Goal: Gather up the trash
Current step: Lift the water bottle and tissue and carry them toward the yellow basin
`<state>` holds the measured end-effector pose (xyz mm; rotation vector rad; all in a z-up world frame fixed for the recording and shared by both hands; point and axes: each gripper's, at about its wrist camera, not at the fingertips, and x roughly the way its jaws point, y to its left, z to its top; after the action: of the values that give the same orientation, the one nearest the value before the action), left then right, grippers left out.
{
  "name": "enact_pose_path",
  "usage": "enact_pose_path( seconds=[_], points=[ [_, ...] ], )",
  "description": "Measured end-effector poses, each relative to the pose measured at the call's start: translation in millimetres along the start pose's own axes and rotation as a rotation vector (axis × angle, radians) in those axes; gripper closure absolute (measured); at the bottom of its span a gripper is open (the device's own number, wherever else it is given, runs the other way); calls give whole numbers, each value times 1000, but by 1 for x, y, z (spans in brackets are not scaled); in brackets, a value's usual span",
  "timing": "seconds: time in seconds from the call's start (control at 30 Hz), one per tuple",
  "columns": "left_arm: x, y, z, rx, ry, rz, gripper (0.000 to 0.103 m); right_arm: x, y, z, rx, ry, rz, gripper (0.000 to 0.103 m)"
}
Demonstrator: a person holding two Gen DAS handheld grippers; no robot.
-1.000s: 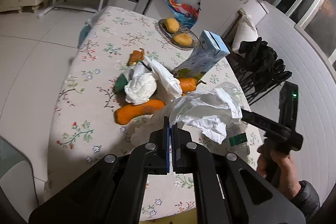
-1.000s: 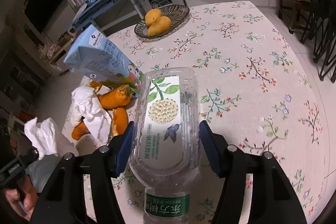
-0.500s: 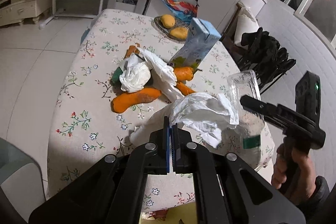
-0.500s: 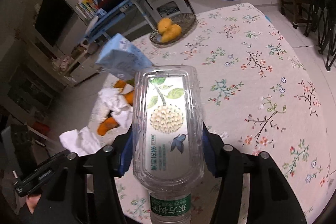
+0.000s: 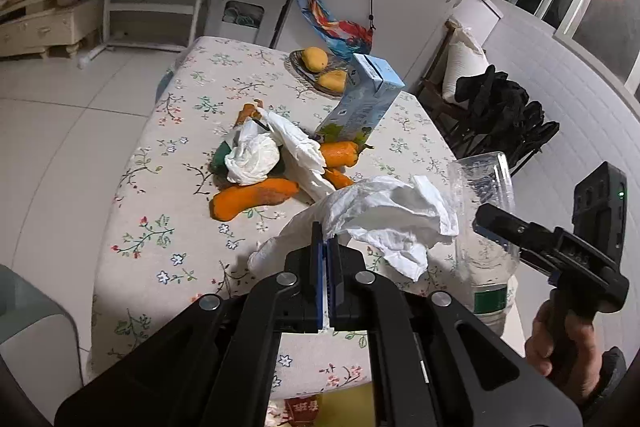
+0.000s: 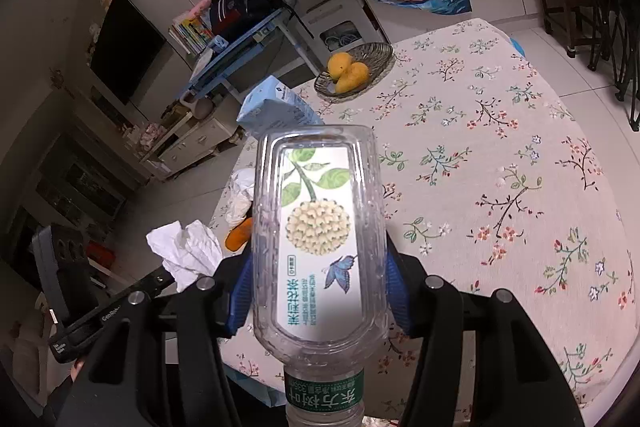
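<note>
Above the table point(image 5: 152, 195), left gripper point(image 5: 325, 247) jaws pinching tissue point(image 5: 384, 215), right gripper point(image 6: 318, 291) jaws clamping bottle point(image 6: 318, 239)

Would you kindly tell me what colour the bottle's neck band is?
Green with white lettering on the bottle, clearest in the right wrist view.

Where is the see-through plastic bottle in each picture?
Left wrist view: the clear plastic bottle is at the right, clamped in the right gripper.
Right wrist view: it fills the centre, neck nearest the camera.
Shared landmark: the blue carton on the table.
</note>
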<state>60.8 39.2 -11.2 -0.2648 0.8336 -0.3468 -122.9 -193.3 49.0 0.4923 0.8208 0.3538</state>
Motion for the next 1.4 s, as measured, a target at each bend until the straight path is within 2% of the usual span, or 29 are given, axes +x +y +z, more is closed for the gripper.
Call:
enact_pose_path(
  seconds=[0.27, 0.87, 1.4],
  points=[
    [-7, -8, -6, 31, -25, 27, 100, -12, 3, -15, 0, -24, 19, 48],
    [-29, -13, -32, 31, -42, 12, 100, -34, 1, -38, 22, -54, 58, 48],
    [-44, -19, -53, 47, -43, 7, 100, -42, 1, -63, 36, -28, 71, 48]
  ],
)
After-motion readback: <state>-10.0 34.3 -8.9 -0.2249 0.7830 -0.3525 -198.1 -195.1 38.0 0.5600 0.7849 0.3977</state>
